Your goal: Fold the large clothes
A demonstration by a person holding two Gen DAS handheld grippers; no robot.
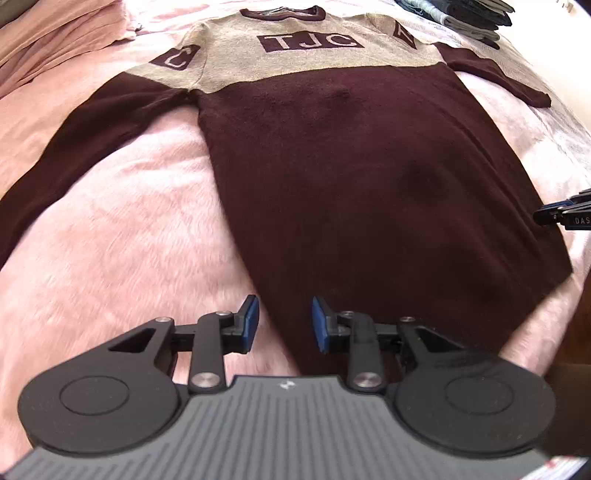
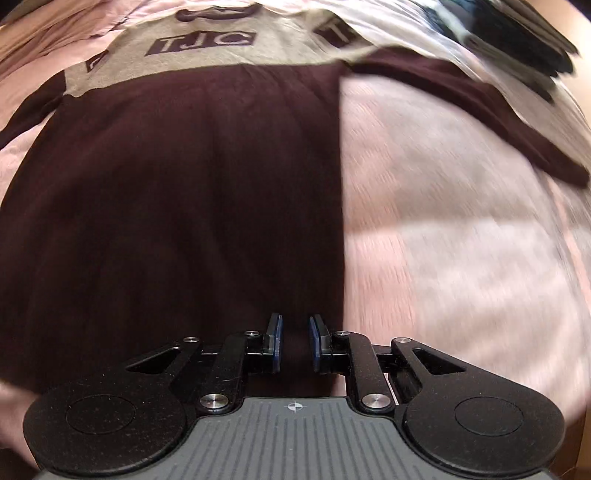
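Observation:
A maroon sweater (image 1: 369, 166) with a beige chest band lettered "TJC" lies flat and face up on a pink fuzzy blanket (image 1: 129, 240), both sleeves spread out. My left gripper (image 1: 284, 325) hovers over the sweater's lower left edge, blue pads apart and nothing between them. In the right wrist view my right gripper (image 2: 295, 341) hangs over the lower right edge of the sweater (image 2: 184, 184), its pads a narrow gap apart with no cloth pinched. The right gripper's tip (image 1: 565, 214) also shows at the right border of the left wrist view.
A stack of dark folded clothes (image 1: 476, 18) sits at the far right of the bed, blurred in the right wrist view (image 2: 517, 33). Rumpled pink bedding (image 1: 55, 33) lies at the far left. Blanket (image 2: 443, 240) spreads to the sweater's right.

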